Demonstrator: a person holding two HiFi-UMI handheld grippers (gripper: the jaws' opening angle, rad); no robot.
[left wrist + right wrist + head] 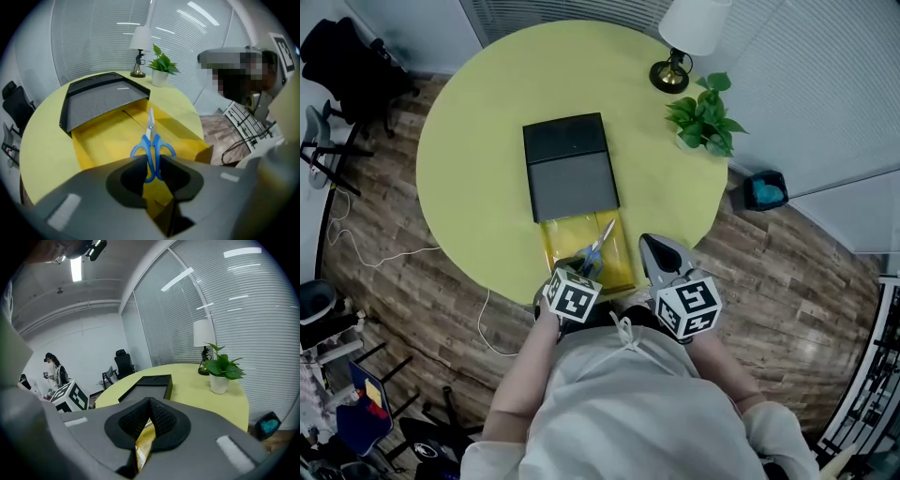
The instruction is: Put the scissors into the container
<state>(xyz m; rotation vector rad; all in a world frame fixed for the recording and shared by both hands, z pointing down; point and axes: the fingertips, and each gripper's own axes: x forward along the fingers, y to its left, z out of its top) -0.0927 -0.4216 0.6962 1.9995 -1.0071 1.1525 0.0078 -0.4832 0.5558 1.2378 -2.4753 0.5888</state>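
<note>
Blue-handled scissors hang over the yellow tray of the open container, blades pointing toward its dark grey lid. My left gripper is at the table's near edge, shut on the scissors. In the left gripper view the jaws pinch the handle loops of the scissors, and the tips reach over the tray below the lid. My right gripper sits just right of the tray. Its jaws are shut, with only yellow showing through the thin slit.
A table lamp and a potted plant stand at the round yellow table's far right edge. A blue bin sits on the wooden floor to the right, a black chair at far left. A person stands far back.
</note>
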